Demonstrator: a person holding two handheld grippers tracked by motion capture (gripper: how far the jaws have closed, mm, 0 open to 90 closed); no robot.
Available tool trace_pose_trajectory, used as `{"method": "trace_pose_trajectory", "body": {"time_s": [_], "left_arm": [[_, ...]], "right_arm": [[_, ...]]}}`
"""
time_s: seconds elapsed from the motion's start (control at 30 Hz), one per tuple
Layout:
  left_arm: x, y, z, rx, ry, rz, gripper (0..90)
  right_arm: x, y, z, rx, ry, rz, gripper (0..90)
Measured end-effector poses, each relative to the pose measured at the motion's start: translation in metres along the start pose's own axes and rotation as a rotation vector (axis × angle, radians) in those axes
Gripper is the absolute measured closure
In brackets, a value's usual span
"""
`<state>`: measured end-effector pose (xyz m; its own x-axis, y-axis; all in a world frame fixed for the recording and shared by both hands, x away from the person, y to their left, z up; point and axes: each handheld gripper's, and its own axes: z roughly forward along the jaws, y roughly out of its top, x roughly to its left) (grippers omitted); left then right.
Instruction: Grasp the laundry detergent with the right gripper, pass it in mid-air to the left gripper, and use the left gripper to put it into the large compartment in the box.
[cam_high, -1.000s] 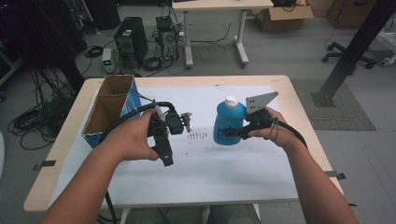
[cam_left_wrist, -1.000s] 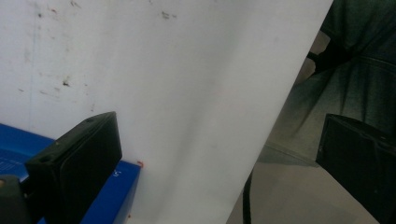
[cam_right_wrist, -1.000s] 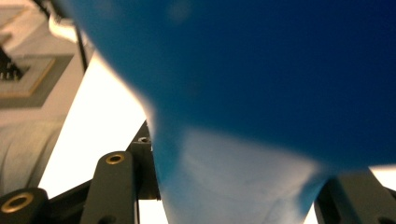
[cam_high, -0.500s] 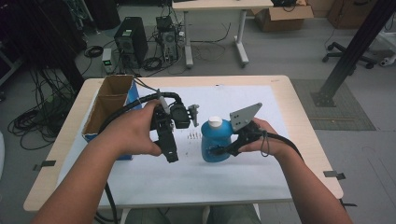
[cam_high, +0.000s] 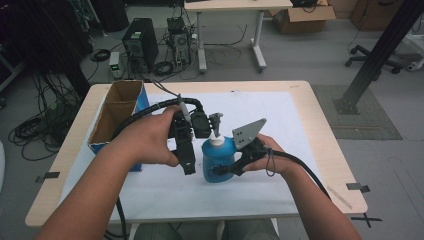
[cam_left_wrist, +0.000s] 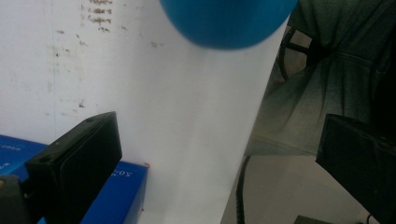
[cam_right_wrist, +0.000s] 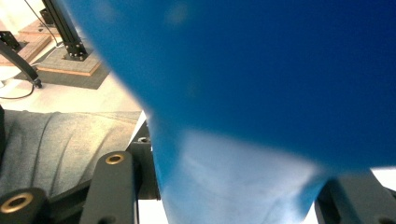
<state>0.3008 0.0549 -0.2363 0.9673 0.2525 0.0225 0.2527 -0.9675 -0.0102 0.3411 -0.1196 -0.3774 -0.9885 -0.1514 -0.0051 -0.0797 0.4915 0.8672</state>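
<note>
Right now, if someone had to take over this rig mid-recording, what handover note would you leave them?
Right gripper: shut on the blue bottle, held upright near the table's middle; whether its base touches the white mat is unclear.
Left gripper: jaws open, empty, close beside the bottle's left.
Bottle's white cap is on.
Cardboard box stands open at the far left.
Done: bottle gripped.
Left: probably the left gripper works the cap or steadies the bottle.

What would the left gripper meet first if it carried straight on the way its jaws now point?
Probably the white mat on the table. In the left gripper view the open left gripper aims down at bare mat; the blue bottle sits off toward the top, likely missed, though depth is unclear.
</note>
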Motion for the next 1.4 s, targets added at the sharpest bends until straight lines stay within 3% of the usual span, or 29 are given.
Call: {"method": "trace_pose_trajectory", "body": {"time_s": [0.63, 1.0, 1.4], "left_arm": [[0.001, 0.021, 0.011, 0.021, -0.01, 0.021, 0.4], [-0.001, 0.018, 0.015, 0.028, -0.016, 0.022, 0.4], [-0.001, 0.015, 0.019, 0.026, -0.011, 0.016, 0.4]], "right_arm": [[-0.001, 0.008, 0.026, -0.012, 0.002, -0.003, 44.7], [0.0, 0.02, 0.045, -0.031, 0.009, -0.012, 44.6], [0.002, 0.024, 0.049, -0.034, 0.003, -0.002, 44.5]]}}
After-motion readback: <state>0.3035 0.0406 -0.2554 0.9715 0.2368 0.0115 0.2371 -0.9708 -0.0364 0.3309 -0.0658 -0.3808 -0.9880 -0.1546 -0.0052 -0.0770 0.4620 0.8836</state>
